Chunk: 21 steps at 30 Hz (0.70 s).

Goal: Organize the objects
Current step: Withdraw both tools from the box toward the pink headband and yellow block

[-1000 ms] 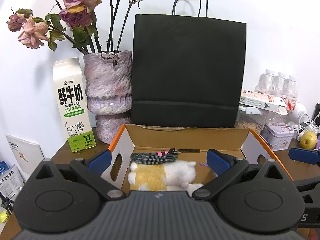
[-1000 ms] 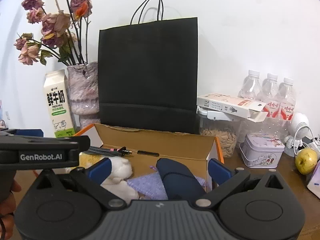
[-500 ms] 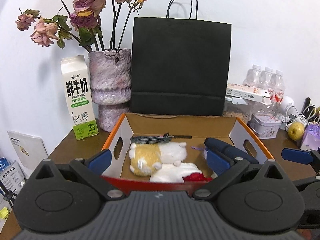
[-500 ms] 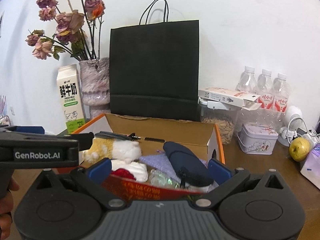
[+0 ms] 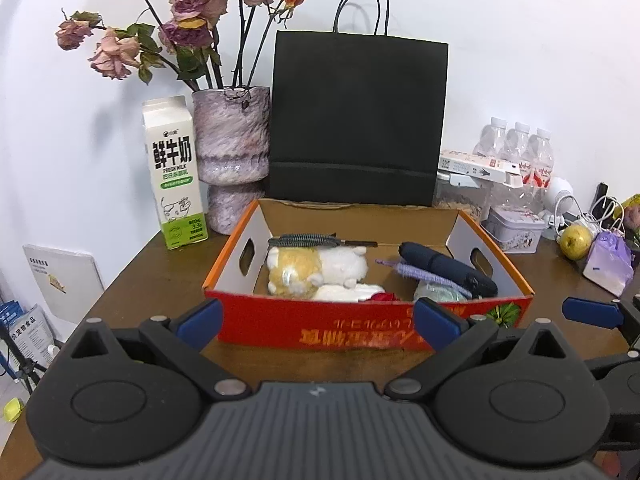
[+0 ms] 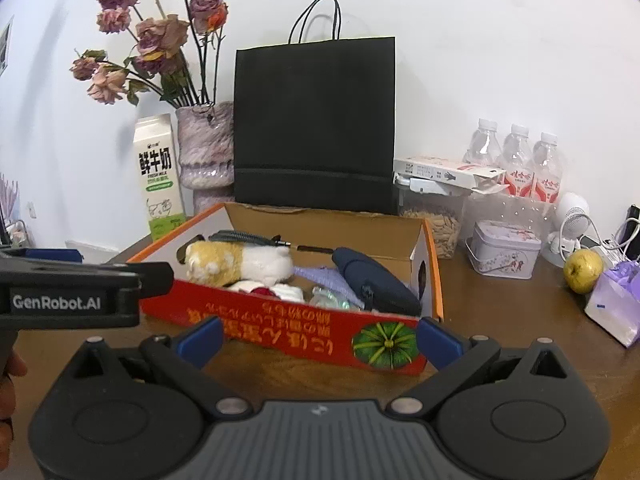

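Hovering before red box (image 5: 360, 326) of plush toy (image 5: 316, 270), both claws wide, empty

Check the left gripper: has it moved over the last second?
Yes. The left gripper has pulled back from the red cardboard box: its open fingers now sit before the box's front wall, with the black paper bag looking smaller.

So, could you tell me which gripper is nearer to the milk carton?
Left. The left gripper is in front of the box's left half, the milk carton beyond to its left; the right gripper is further right, farther away.
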Motion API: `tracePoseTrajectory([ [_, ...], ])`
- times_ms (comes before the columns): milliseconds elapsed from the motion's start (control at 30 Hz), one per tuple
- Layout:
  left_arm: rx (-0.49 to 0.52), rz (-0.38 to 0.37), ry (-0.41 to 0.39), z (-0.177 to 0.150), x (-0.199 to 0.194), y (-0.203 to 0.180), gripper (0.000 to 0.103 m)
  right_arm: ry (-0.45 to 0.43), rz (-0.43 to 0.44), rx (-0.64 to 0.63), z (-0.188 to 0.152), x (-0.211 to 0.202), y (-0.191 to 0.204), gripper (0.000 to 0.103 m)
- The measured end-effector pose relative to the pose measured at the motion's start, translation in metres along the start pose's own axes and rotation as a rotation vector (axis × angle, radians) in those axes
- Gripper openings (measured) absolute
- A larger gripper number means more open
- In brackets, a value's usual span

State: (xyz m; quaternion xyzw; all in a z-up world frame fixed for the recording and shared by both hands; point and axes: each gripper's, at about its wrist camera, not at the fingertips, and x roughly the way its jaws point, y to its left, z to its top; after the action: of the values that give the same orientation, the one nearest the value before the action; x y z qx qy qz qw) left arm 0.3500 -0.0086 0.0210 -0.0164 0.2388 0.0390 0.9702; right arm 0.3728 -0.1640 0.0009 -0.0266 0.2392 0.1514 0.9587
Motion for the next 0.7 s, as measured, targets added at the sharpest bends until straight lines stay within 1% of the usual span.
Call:
tracePoseTrajectory([
  [300, -0.008, 0.008, 0.023, -0.019, -0.028, 0.006, 0.103, 0.016, 0.004, -0.017, -0.022, -0.031, 0.007, 0.103],
  [700, -0.016, 0.012, 0.051, -0.043, -0.058, 0.010, 0.103, 0.046, 0.000, -0.052, -0.047, -0.060, 0.015, 0.103],
])
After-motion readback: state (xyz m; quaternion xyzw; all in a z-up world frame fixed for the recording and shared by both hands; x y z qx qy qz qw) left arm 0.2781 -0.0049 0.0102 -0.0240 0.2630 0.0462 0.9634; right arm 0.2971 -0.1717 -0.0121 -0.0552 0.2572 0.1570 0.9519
